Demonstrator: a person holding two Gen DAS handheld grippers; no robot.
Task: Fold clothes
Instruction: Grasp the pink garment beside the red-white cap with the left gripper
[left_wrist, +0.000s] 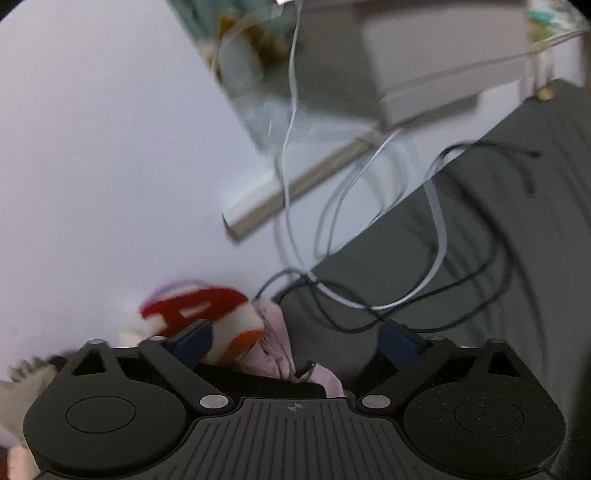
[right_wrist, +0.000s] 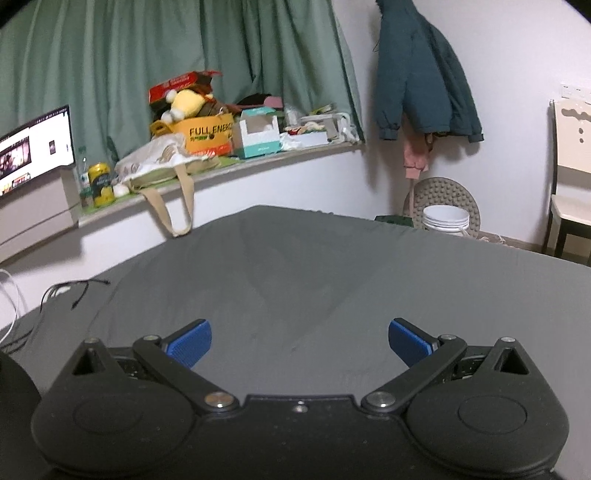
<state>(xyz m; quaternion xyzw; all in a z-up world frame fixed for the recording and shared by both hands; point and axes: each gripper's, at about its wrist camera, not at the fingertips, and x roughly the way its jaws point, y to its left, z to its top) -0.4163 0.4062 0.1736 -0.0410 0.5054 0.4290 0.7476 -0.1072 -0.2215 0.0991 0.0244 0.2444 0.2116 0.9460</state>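
Left gripper (left_wrist: 295, 339) fingers spread wide over the bunched pink garment (left_wrist: 275, 341) at the grey bed (right_wrist: 295, 273) edge, right gripper (right_wrist: 299, 338) open, empty: probably pinch 1 hem, clear of cables (left_wrist: 369, 306).

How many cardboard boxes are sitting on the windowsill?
3: a red box on top, a yellow-orange box below it, and a white-and-teal box to its right. Clutter may hide others.

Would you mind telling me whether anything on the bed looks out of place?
Yes: loose cables lie tangled across the grey bed near its edge, where clothes get folded. A pink garment sits bunched beside the left gripper, unfolded.
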